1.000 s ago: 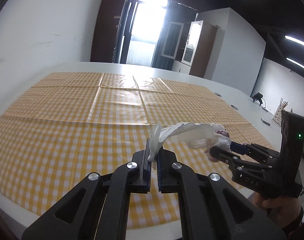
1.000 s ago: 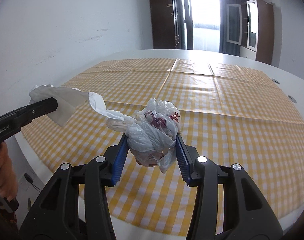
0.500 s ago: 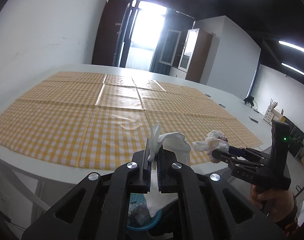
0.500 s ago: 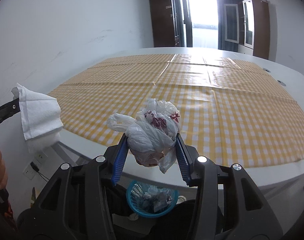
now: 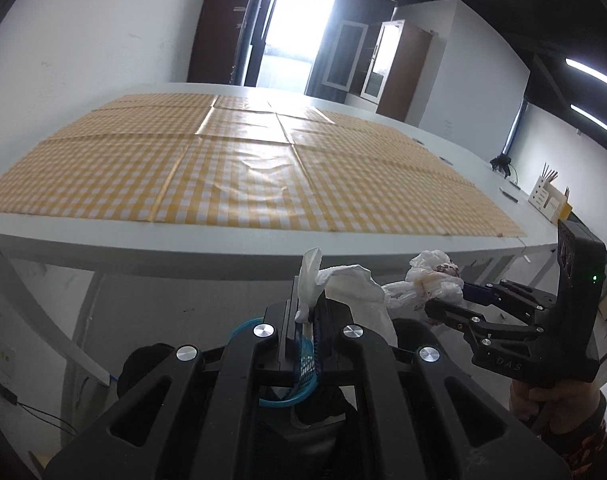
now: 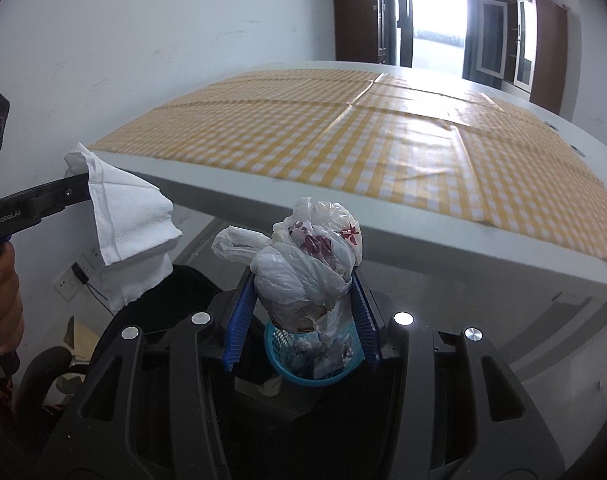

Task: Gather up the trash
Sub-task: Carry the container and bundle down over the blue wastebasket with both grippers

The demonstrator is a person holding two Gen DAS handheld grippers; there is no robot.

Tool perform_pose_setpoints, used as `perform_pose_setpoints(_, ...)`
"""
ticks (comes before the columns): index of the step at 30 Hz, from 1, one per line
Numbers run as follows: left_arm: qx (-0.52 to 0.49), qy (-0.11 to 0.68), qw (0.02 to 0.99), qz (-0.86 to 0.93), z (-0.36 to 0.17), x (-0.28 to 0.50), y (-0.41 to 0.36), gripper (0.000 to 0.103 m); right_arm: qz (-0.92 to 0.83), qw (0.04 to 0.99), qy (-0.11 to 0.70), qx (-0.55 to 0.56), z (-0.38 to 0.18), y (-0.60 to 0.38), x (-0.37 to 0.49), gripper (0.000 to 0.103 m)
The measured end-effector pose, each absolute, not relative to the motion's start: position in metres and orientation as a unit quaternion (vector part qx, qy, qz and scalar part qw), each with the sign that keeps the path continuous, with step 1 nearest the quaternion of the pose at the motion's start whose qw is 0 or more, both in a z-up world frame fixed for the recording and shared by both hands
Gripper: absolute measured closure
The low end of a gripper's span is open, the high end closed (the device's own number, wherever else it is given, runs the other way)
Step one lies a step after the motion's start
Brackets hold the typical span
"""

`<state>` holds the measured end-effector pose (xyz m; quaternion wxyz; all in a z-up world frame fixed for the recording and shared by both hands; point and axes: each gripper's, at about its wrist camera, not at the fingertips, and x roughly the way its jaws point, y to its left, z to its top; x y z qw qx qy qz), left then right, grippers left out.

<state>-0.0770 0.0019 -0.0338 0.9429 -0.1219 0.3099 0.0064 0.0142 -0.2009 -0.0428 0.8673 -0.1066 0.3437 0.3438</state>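
We found the left gripper (image 5: 303, 320) at lower centre of its own view, jaws pinched narrow on a white tissue (image 5: 343, 292). Part of the tissue stood up above the jaws and the rest drooped to the right. In the right wrist view the same tissue (image 6: 131, 216) hung at left of frame from the left gripper's fingertips (image 6: 69, 192), clear of the table (image 6: 263, 196).

We noted the right gripper (image 6: 303, 312) at lower centre of its view, its blue pads (image 6: 239, 316) closed on a crumpled plastic bag (image 6: 307, 264) bearing red markings. In the left wrist view that bag (image 5: 427, 284) sat at centre right, just beside the tissue; we could not tell whether the two touched.

A blue basket (image 6: 315, 376) holding scraps lay directly below the bag in the right view, and showed partly behind the left jaws (image 5: 279, 400) in the other. Both grippers were below the table edge, with the yellow checked cloth (image 5: 243, 168) filling mid-frame beyond.
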Motion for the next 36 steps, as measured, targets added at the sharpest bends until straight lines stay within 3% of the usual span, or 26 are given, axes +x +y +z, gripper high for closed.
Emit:
perform_pose_setpoints(14, -0.130, 0.386, 0.913, 0.010, -0.113, -0.065, 0.004, 0.099, 0.339, 0.832, 0.421, -0.129, -0.123, -0.184, 0.018, 0.059)
perform_pose_setpoints(36, -0.174, 0.550, 0.815, 0.058, -0.296, 0.051, 0.044, 0.099, 0.262, 0.747, 0.600, -0.119, -0.289, -0.129, 0.118, 0.059)
